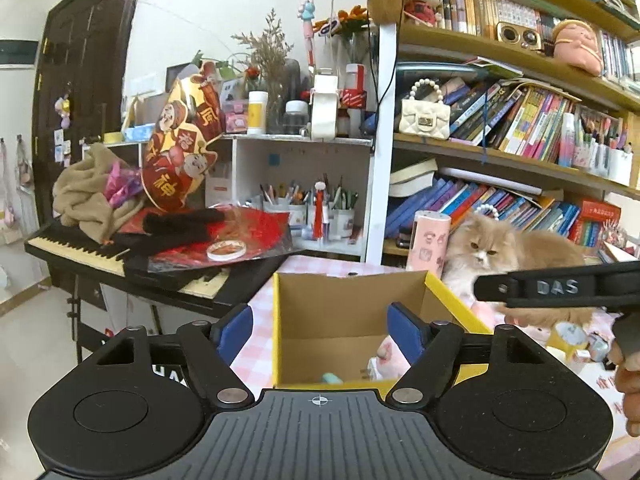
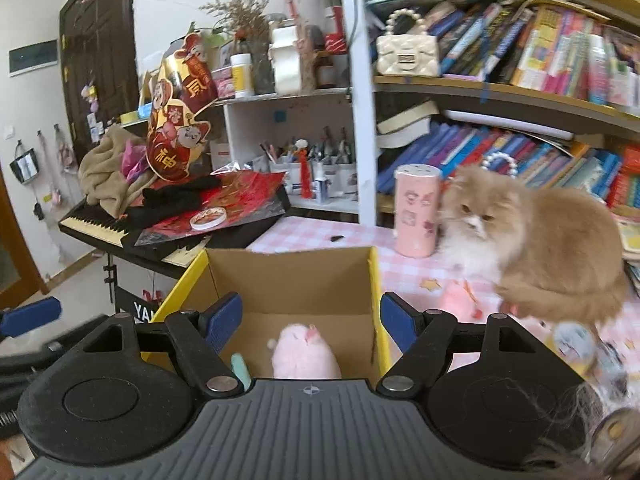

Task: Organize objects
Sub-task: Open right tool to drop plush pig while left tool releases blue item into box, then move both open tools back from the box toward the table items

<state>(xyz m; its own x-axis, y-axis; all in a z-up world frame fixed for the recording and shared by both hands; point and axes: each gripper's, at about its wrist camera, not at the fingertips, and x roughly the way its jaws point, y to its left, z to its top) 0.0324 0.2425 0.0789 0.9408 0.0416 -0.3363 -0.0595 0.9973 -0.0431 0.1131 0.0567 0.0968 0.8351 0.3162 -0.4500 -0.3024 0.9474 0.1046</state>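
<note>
Left gripper [image 1: 320,330] and right gripper [image 2: 310,322] both gape wide, empty, above the box [image 2: 292,280]. Pink plush [image 2: 306,354] lies inside; cat [image 2: 540,236] sits at two o'clock.

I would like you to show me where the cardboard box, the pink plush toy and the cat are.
cardboard box [image 2: 296,280]: right wrist view, on the inner back wall.
pink plush toy [image 2: 304,354]: right wrist view, on its body, inside the box.
cat [image 2: 556,236]: right wrist view, on its furry side.
</note>
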